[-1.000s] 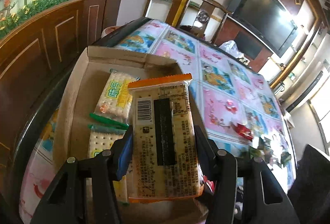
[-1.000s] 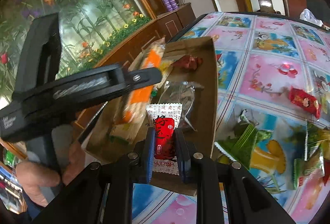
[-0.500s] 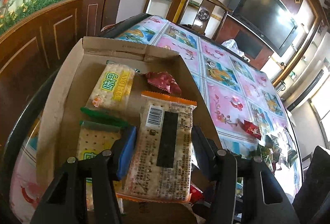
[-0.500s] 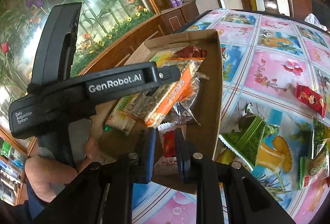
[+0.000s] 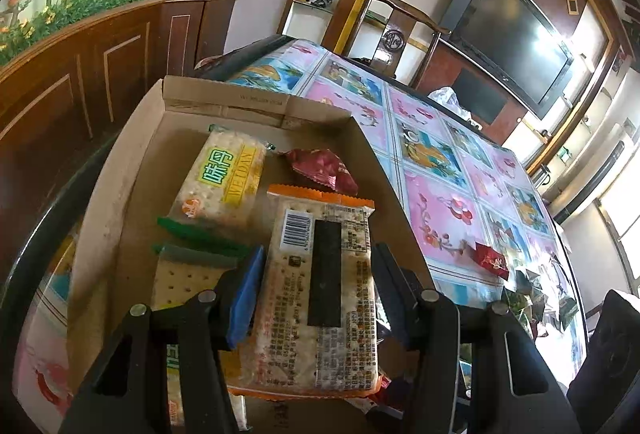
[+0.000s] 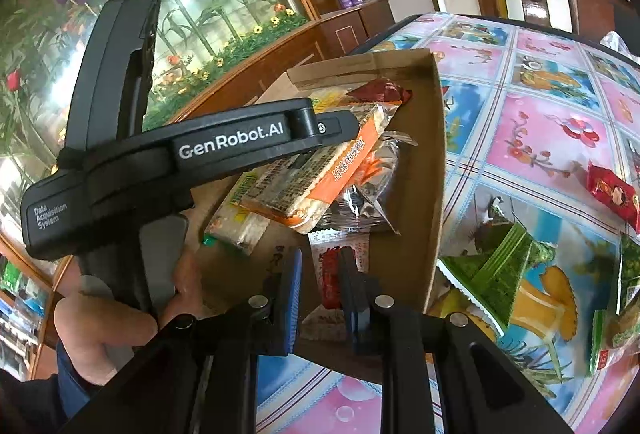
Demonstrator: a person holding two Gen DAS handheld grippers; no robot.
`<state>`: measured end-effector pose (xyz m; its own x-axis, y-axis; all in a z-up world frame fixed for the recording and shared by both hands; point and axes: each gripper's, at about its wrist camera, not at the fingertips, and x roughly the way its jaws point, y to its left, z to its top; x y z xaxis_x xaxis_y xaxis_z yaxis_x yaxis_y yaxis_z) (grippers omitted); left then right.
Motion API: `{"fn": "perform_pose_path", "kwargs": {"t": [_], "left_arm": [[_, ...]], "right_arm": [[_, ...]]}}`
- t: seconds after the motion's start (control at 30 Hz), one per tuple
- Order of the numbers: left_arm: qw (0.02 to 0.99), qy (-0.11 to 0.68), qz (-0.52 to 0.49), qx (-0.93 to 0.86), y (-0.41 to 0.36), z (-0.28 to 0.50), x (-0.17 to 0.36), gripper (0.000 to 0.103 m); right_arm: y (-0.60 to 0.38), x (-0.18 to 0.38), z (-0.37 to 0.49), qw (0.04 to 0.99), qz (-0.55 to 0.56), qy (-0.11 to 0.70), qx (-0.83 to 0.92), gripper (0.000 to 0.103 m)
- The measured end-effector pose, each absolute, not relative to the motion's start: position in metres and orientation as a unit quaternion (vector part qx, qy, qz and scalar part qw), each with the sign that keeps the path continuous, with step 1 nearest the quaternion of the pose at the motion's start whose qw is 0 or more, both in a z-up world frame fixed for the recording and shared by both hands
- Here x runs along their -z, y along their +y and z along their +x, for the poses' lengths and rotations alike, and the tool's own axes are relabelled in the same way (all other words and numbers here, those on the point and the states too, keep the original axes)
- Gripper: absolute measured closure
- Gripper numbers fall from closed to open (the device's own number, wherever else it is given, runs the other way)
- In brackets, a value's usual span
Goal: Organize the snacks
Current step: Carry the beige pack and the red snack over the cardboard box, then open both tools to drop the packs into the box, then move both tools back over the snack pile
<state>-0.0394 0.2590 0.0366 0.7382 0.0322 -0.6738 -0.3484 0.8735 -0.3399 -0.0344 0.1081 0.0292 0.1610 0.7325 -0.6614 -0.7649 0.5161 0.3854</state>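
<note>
Snacks [image 5: 218,186] crowd cardboard box [image 5: 256,106]

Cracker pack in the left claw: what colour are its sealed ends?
Orange, on the cracker pack; clearest in the left wrist view.

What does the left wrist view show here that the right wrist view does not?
Only the left wrist view shows the black wall television and the printed barcode face of the orange-edged cracker packet in the left gripper.

Only the right wrist view shows the person's hand on the left gripper's handle, the green triangular snack packet on the table, and the small red-and-white sachet pinched in the right gripper.

Both show the open cardboard box, the dark red crinkled wrapper inside it and the floral tablecloth.
</note>
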Motion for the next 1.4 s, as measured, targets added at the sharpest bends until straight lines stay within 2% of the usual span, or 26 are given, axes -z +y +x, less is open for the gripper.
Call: {"fn": "perform_pose_path", "kwargs": {"t": [0.23,0.37,0.5,0.7,0.9,1.17,1.4], "left_arm": [[0.907,0.336,-0.23,-0.103,0.259,-0.041,-0.041,0.048],[0.916,0.311,-0.233,-0.097,0.259,-0.046,-0.048,0.042],[0.927,0.282,-0.23,-0.093,0.255,-0.052,-0.058,0.04],[0.932,0.262,-0.227,-0.104,0.256,-0.056,-0.064,0.036],[0.934,0.251,-0.226,-0.118,0.259,-0.061,-0.064,0.036],[0.945,0.226,-0.191,-0.14,0.249,-0.068,-0.074,0.036],[0.945,0.239,-0.182,-0.132,0.23,-0.082,-0.086,0.036]], "right_arm": [[0.095,-0.038,-0.032,0.767,0.004,0.416,-0.489,0.081],[0.09,-0.044,-0.033,0.775,0.005,0.406,-0.485,0.081],[0.083,-0.05,-0.033,0.777,0.021,0.397,-0.488,0.075],[0.078,-0.05,-0.028,0.771,0.047,0.405,-0.488,0.074],[0.069,-0.054,-0.024,0.768,0.08,0.408,-0.488,0.059],[0.049,-0.061,-0.022,0.715,0.176,0.407,-0.54,0.059],[0.024,-0.069,-0.017,0.72,0.211,0.379,-0.541,0.06]]}}
